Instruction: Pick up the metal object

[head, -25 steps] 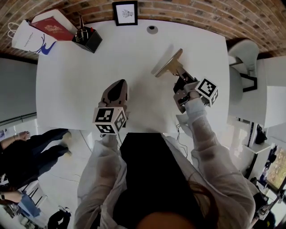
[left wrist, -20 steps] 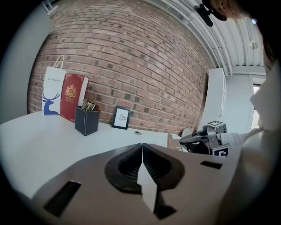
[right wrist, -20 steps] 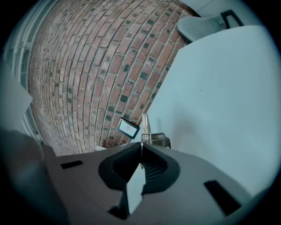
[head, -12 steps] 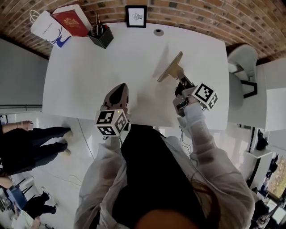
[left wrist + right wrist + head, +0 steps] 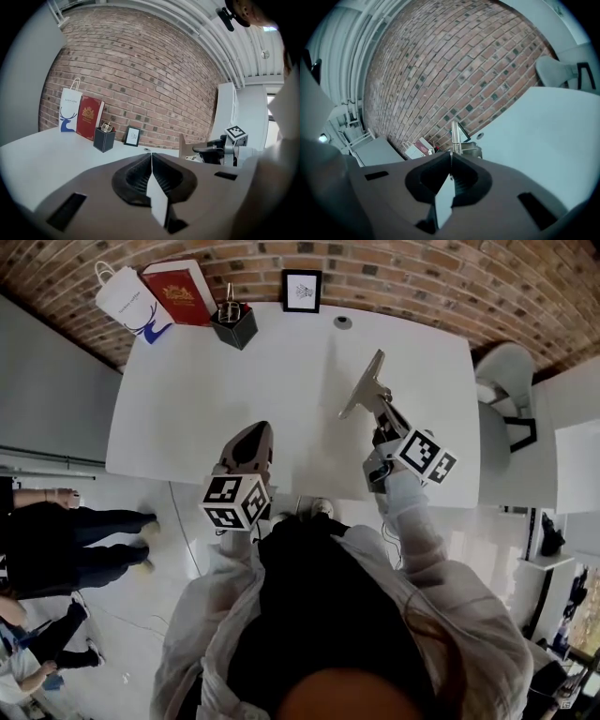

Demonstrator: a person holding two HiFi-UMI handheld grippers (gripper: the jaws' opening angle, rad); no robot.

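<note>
Metal object [image 5: 364, 383], pinched at its stem by right gripper [image 5: 382, 416], juts toward 11 o'clock; heavy blade may pivot loose.

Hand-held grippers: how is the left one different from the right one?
The right hand-held gripper is shut on the metal object; the left hand-held gripper is shut on nothing. The left points straight toward the brick wall; the right angles leftward. Both carry a marker cube.
</note>
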